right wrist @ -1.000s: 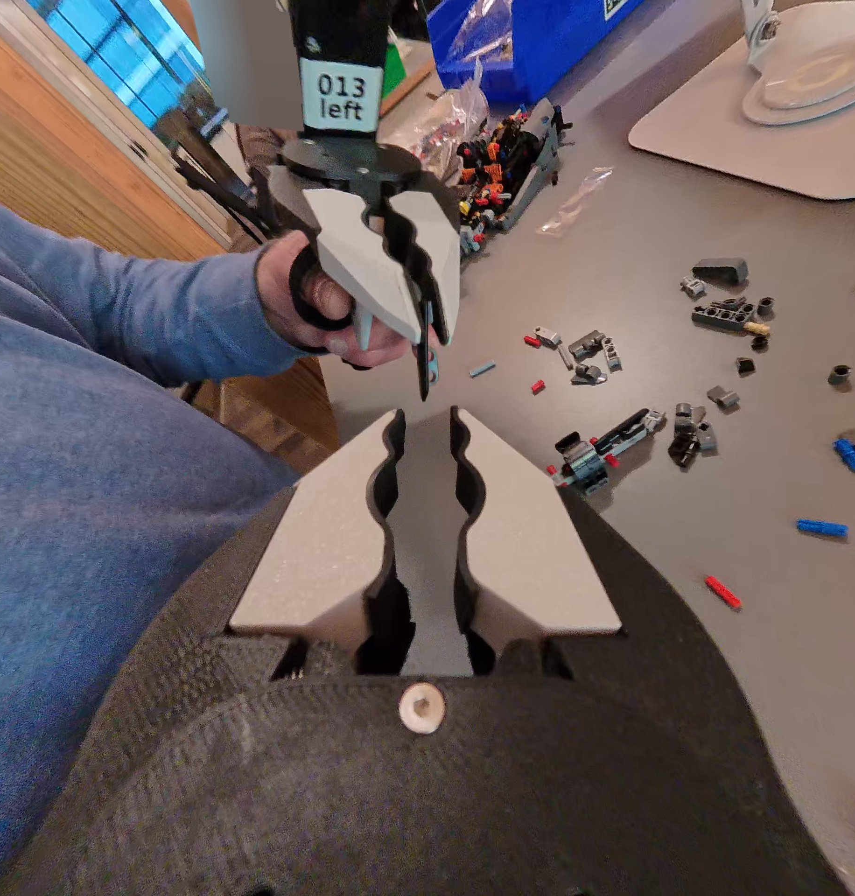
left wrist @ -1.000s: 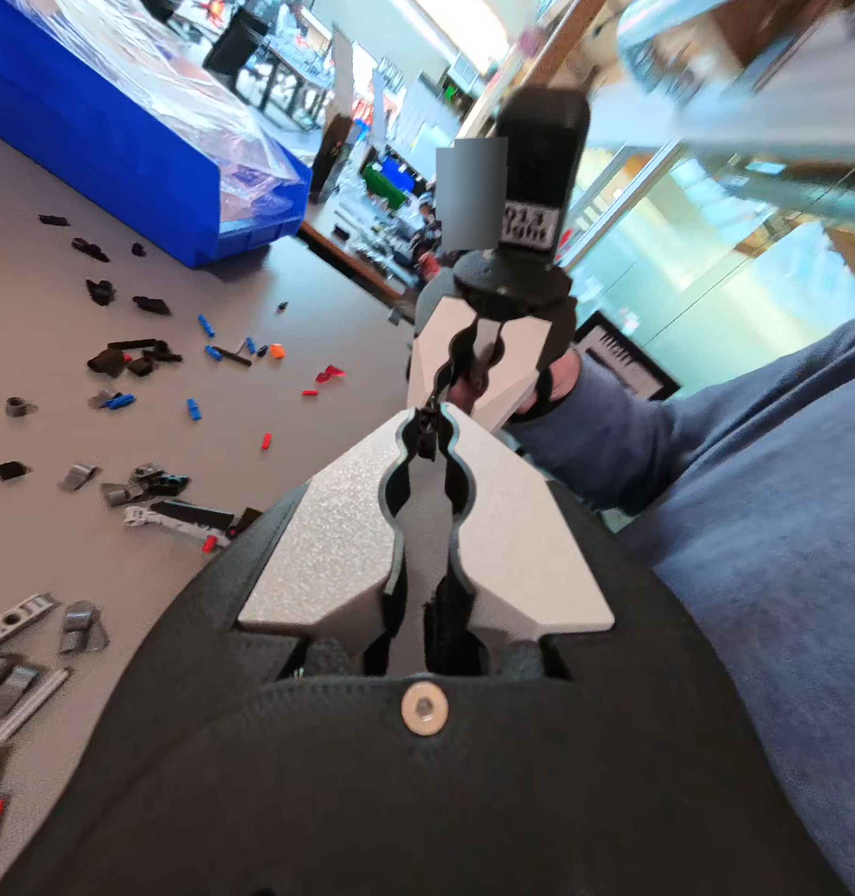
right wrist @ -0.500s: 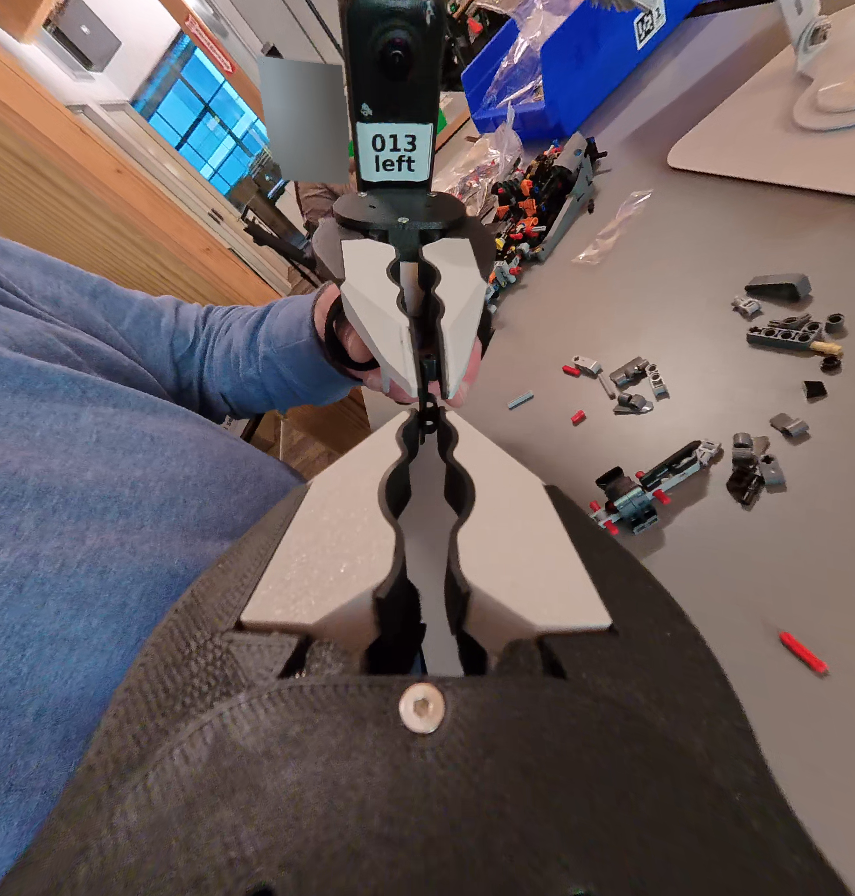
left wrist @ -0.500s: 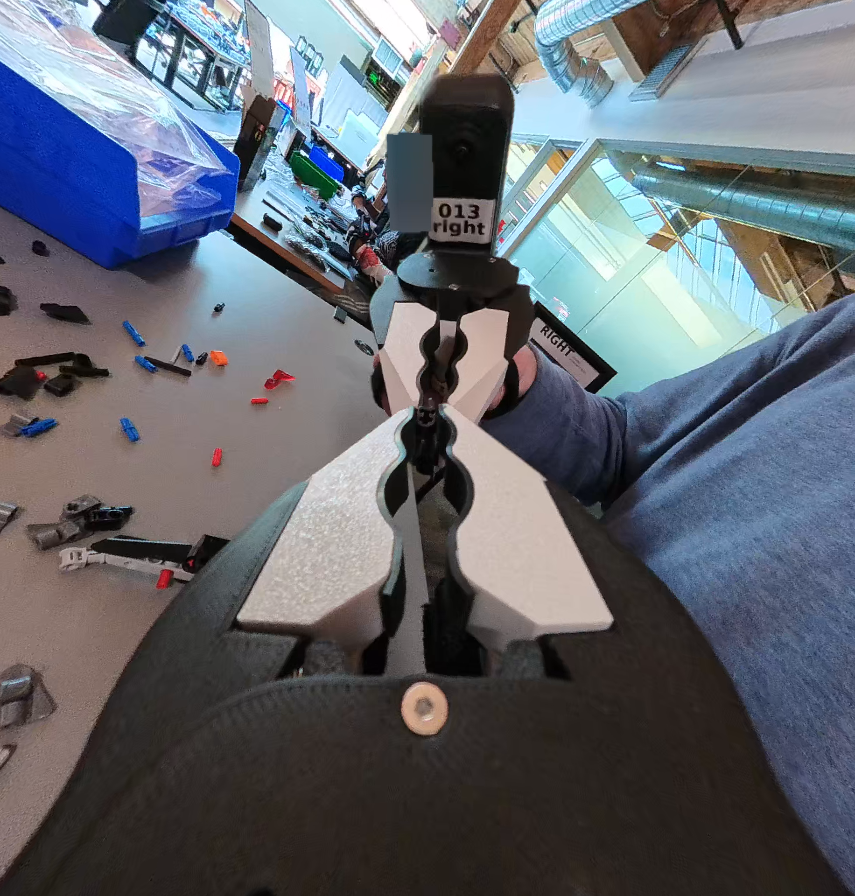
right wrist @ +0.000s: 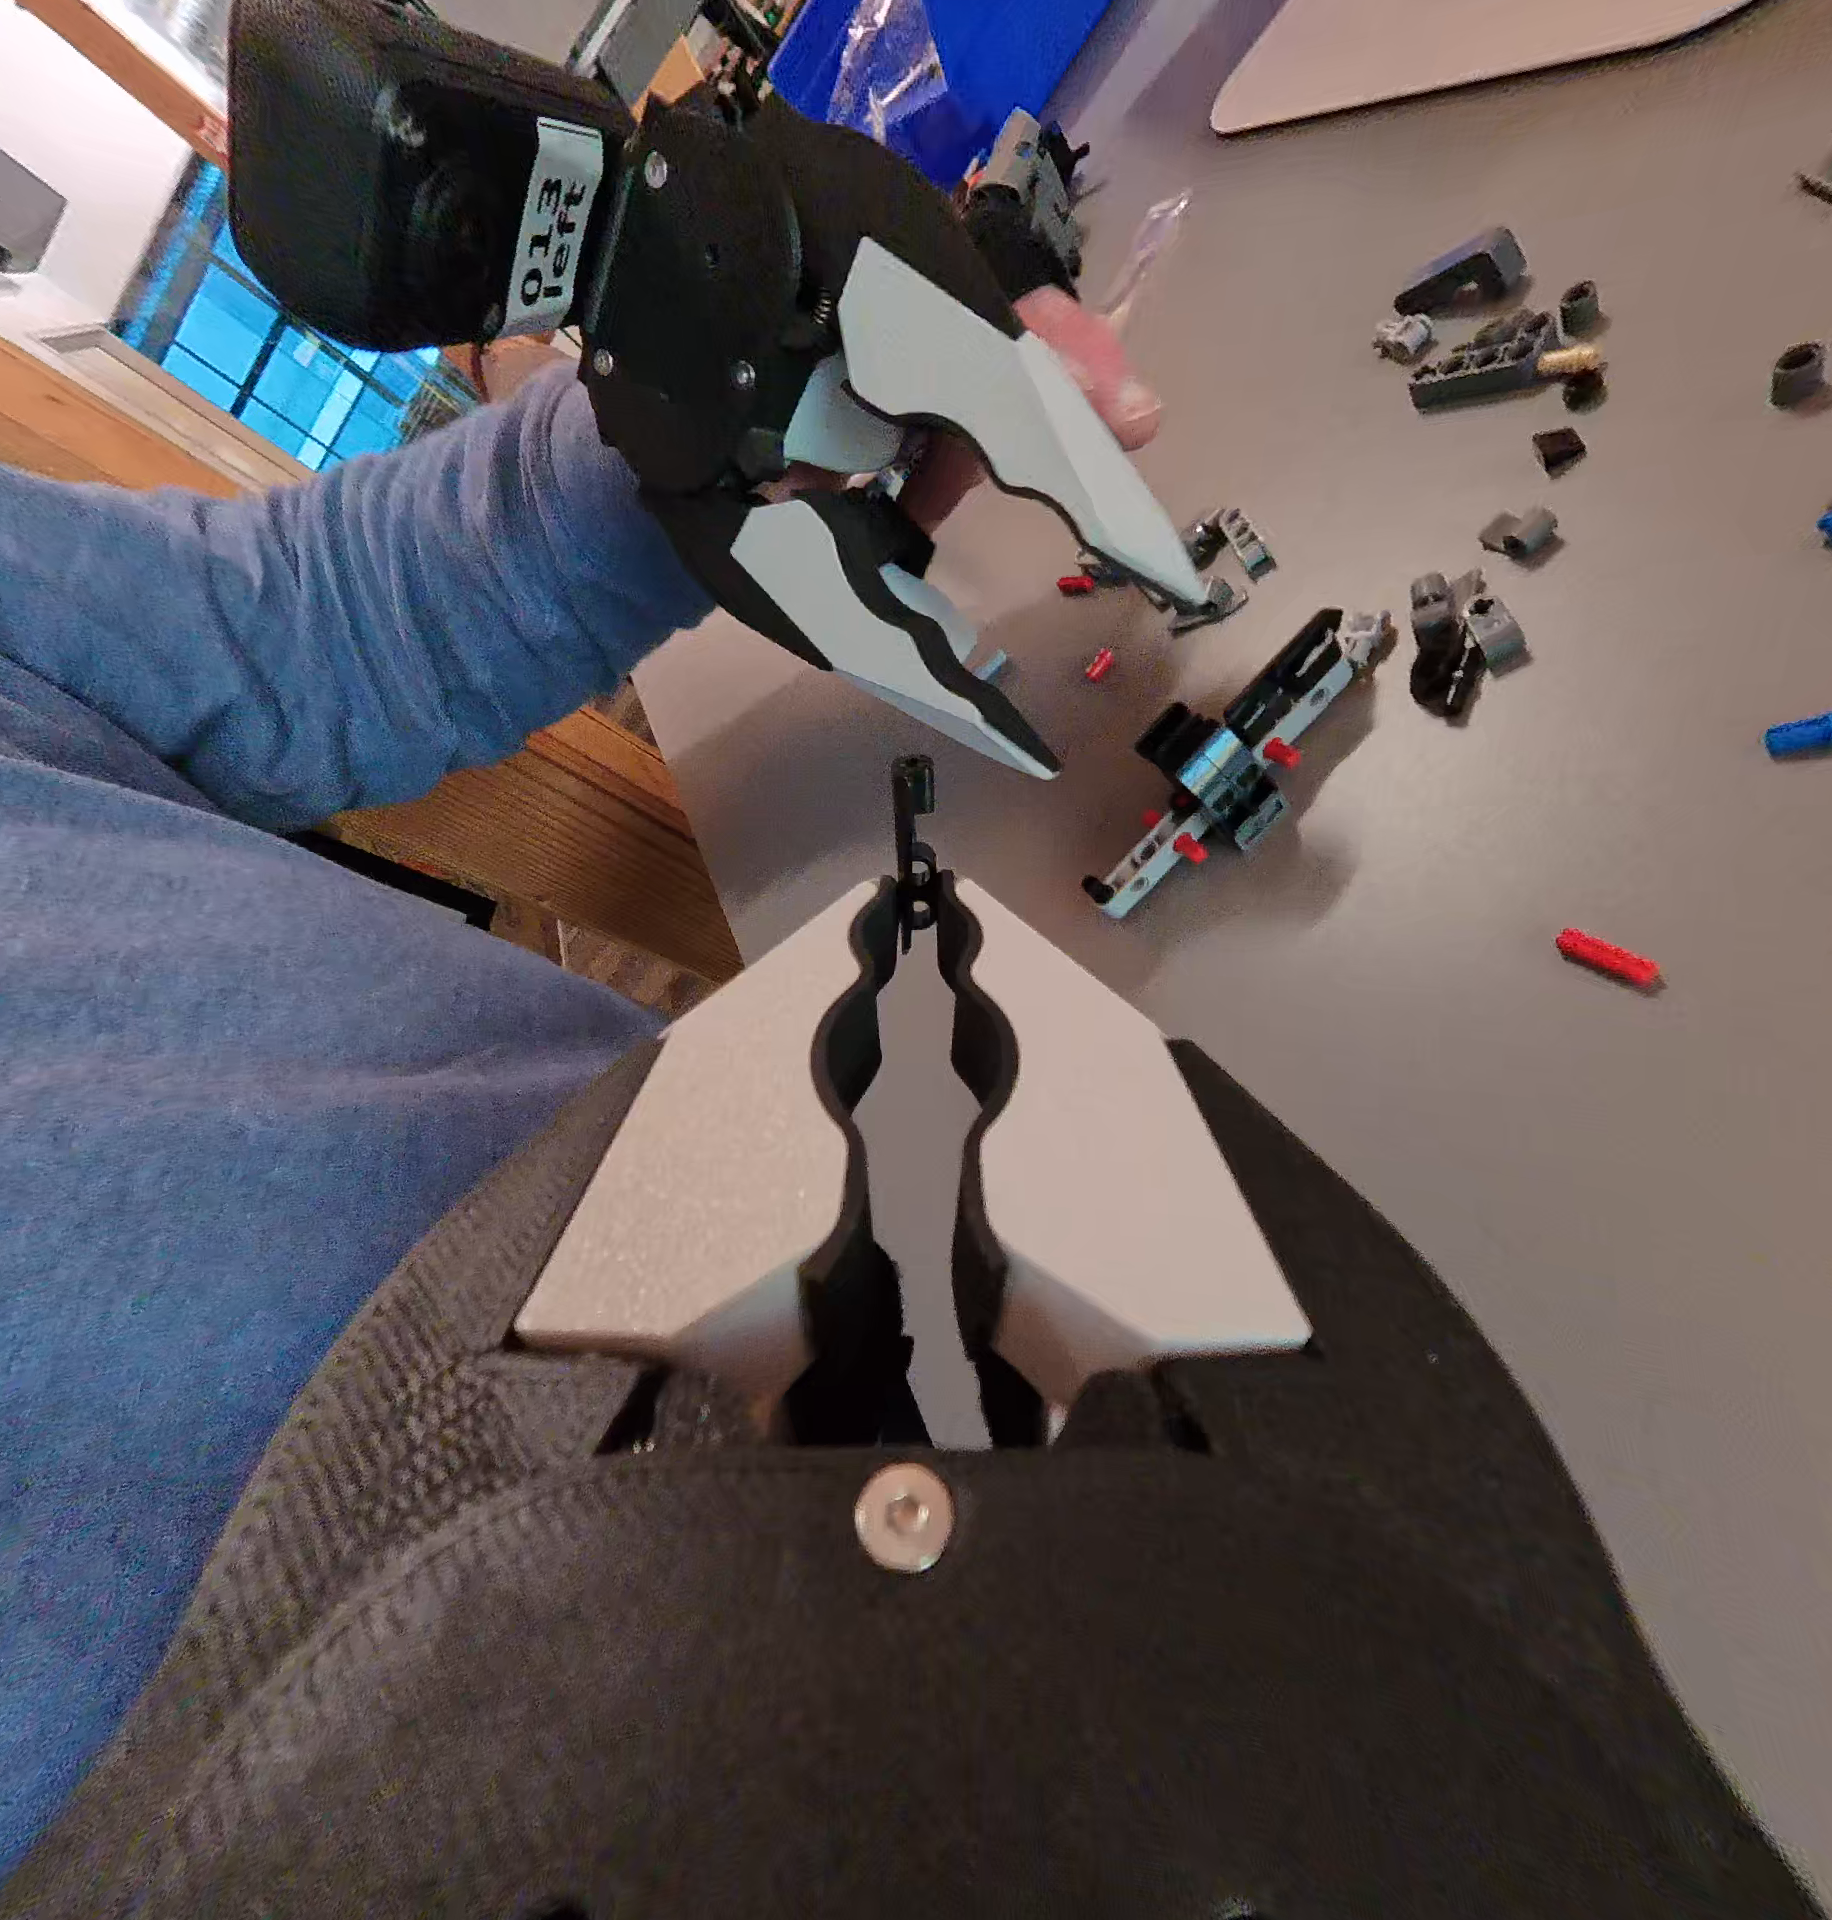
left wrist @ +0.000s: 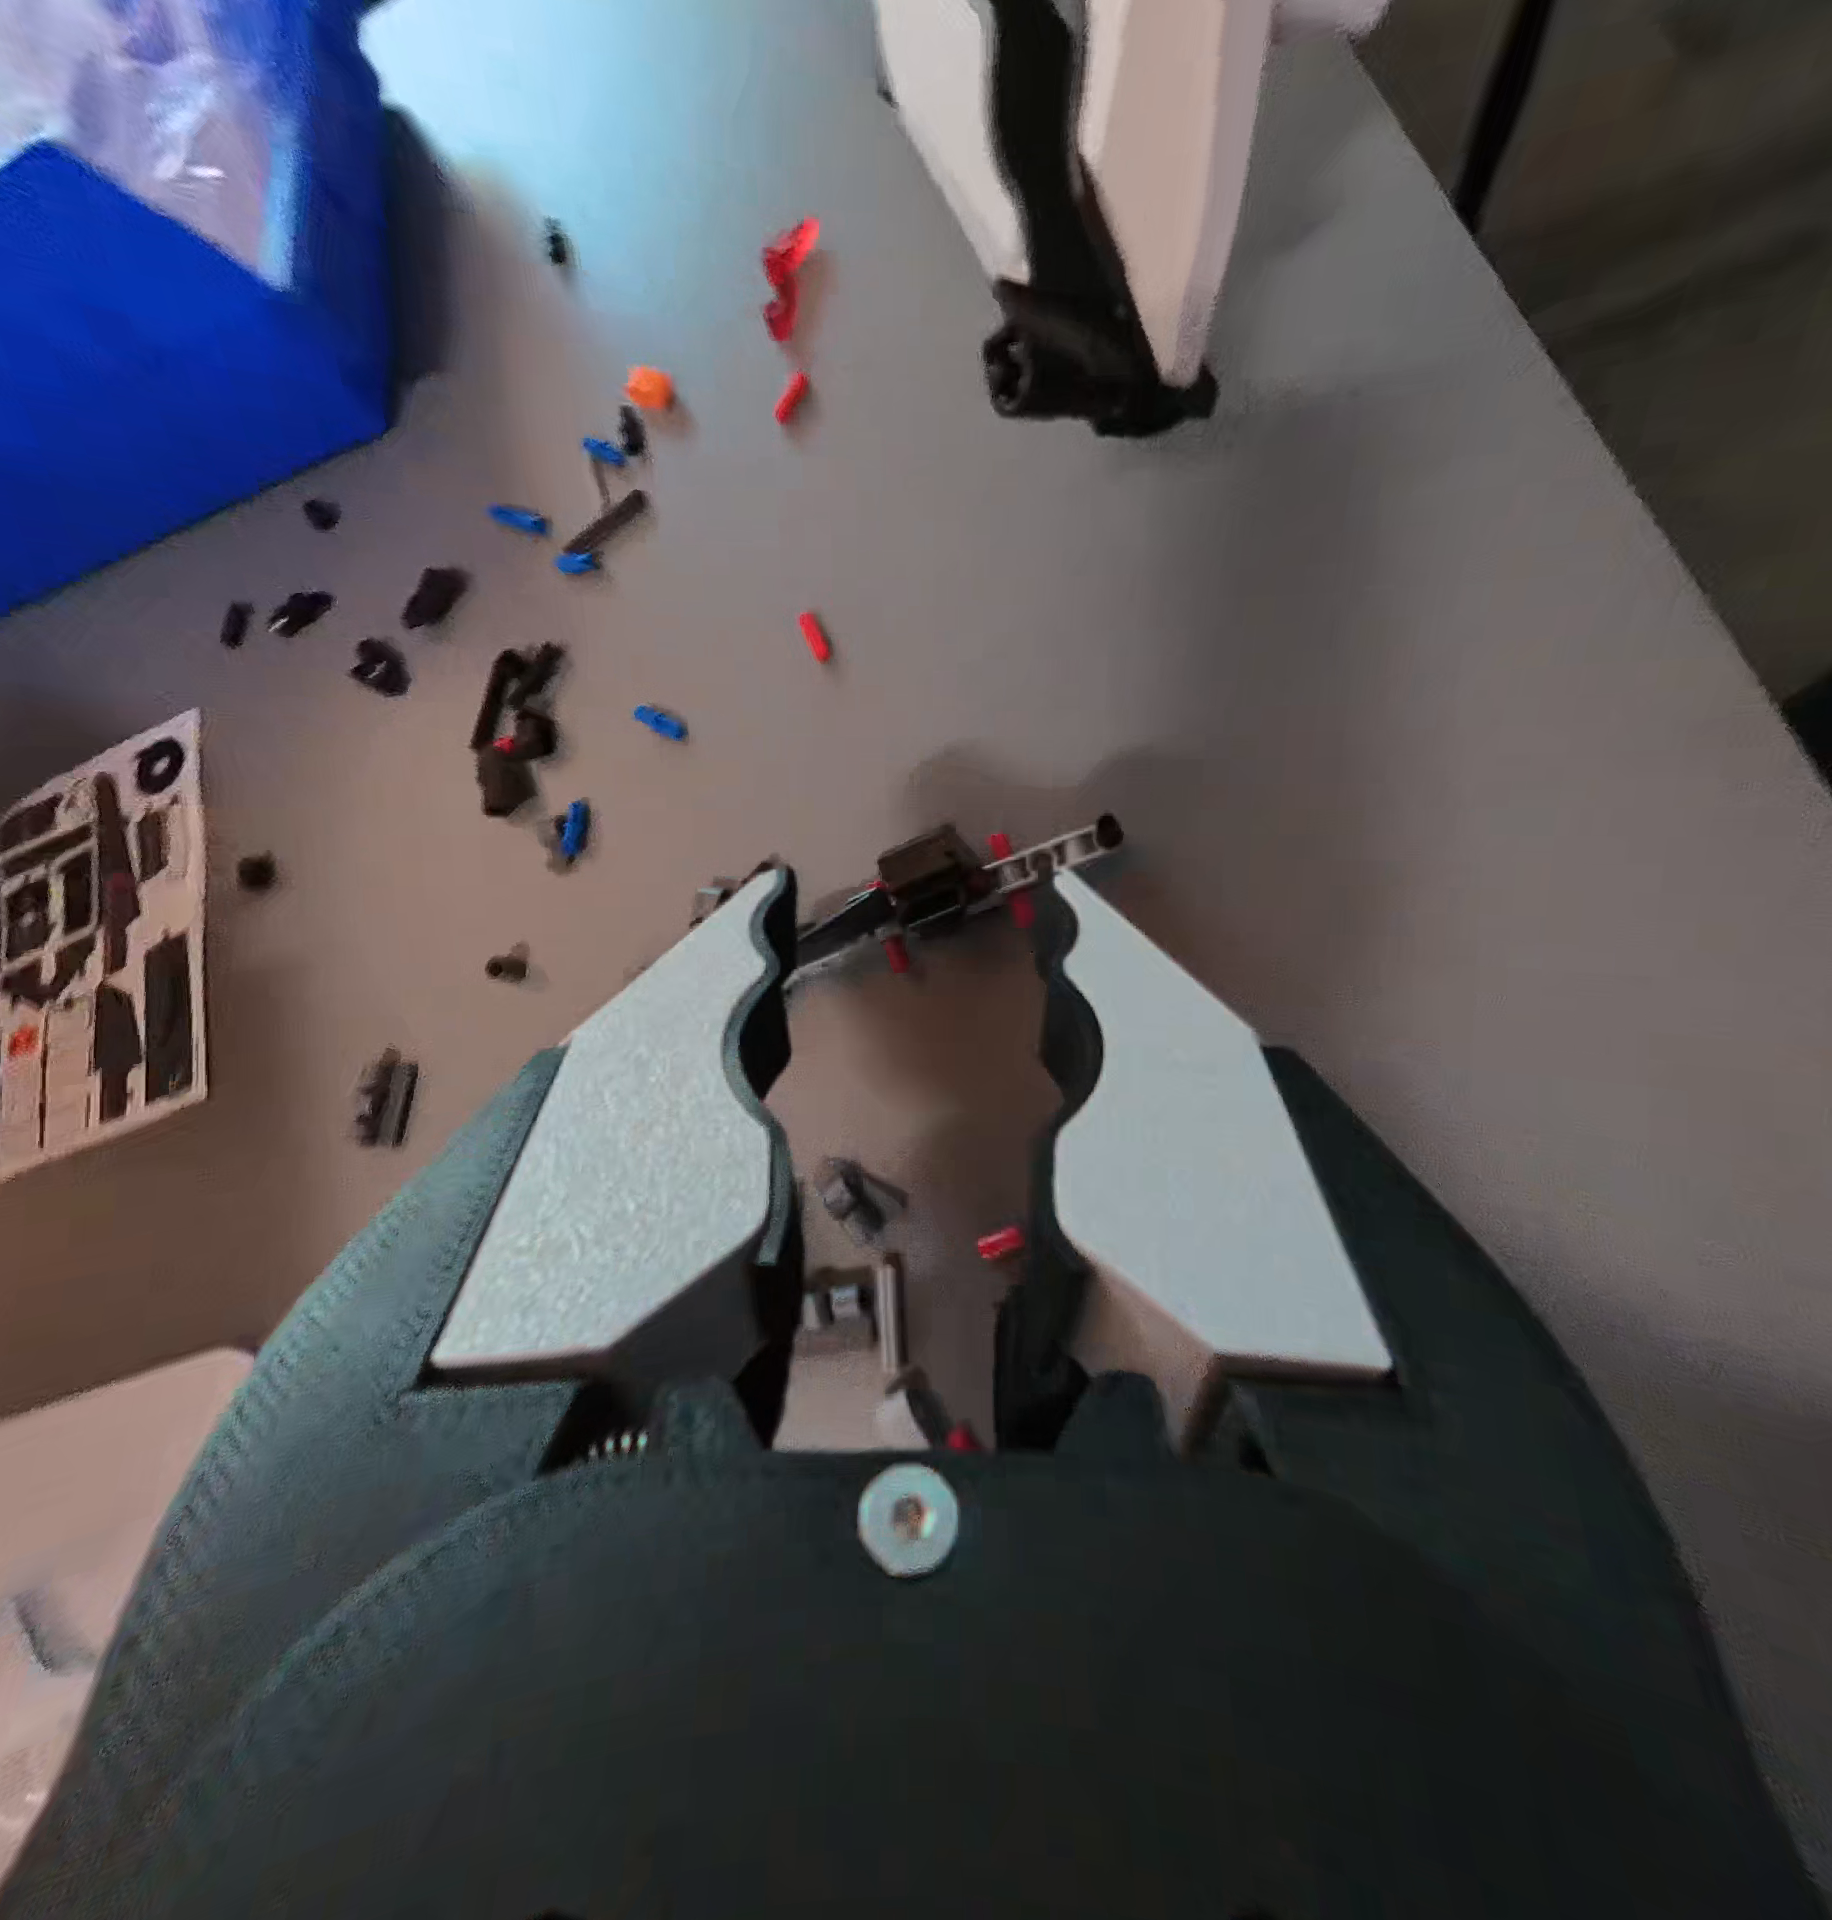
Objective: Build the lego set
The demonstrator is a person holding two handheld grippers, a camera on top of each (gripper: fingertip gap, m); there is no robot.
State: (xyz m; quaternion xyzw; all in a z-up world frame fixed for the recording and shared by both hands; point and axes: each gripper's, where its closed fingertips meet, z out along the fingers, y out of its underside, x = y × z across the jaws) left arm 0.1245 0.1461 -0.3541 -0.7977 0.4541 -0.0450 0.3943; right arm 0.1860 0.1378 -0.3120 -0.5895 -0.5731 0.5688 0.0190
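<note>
My left gripper (left wrist: 917,899) is open and tilted down at the grey table (left wrist: 1307,623). Its tips sit on either side of a part-built black and grey lego assembly (left wrist: 943,883) with red pins, which lies flat. My right gripper (right wrist: 912,899) is shut on a small black connector piece (right wrist: 912,821) and holds it in the air near the table's edge. The open left gripper (right wrist: 1120,681) also shows in the right wrist view, just above the assembly (right wrist: 1224,769). The right gripper (left wrist: 1099,353) with its black piece (left wrist: 1026,369) shows at the top of the left wrist view.
Loose blue, red, black and grey lego pieces (left wrist: 517,717) lie scattered over the table. A blue bin (left wrist: 112,364) stands at the far left, with a printed sheet (left wrist: 70,956) near it. A pale mat (right wrist: 1463,62) lies at the back. The table edge (left wrist: 1618,520) runs along the right. Tip to tip, the grippers are about 8 centimeters apart.
The black piece has passed from my left gripper to my right, which has shut on it. My left gripper has opened and swung down over the assembly on the table.
</note>
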